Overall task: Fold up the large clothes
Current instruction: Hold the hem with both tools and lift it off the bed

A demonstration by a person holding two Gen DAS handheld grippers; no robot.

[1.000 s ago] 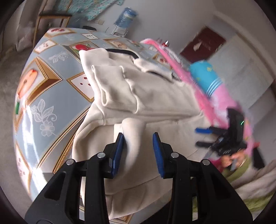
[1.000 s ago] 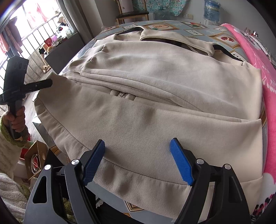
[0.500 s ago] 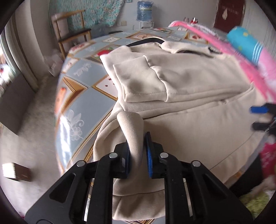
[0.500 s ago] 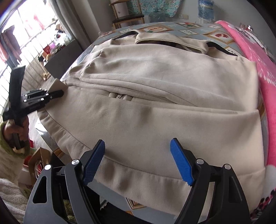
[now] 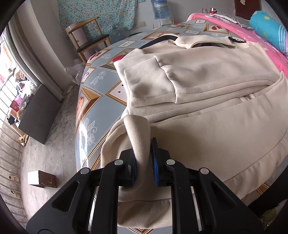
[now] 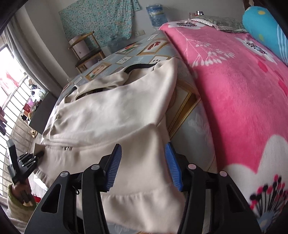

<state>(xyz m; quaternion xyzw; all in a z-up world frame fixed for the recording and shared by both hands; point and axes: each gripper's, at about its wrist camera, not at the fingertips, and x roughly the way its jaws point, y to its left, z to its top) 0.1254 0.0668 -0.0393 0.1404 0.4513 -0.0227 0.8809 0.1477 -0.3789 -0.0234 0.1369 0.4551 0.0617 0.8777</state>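
A large cream zip jacket [image 5: 207, 100] lies spread over the patterned tablecloth [image 5: 100, 93], sleeve folded across its front. My left gripper [image 5: 144, 158] is shut on a pinched ridge of the ribbed hem at the jacket's near left corner. In the right wrist view the same jacket [image 6: 111, 115] fills the middle. My right gripper [image 6: 142, 162] hangs over the hem's right corner; its jaws are closing with fabric below them, and the blue pads [image 6: 172, 167] stand apart. The left gripper [image 6: 38, 154] shows at the far left edge, held by a hand in a green cuff.
A pink floral blanket [image 6: 243, 100] covers the right side beside the jacket. A blue bolster [image 5: 270, 30] lies at the far right. A wooden chair [image 5: 86, 39], a water bottle [image 6: 156, 16] and a dark cabinet [image 5: 37, 117] stand beyond the table; a small box [image 5: 42, 179] sits on the floor.
My left gripper shut on the hem corner and swung round with it. My right gripper moved right along the hem to the corner by the blanket, its jaws narrowing.
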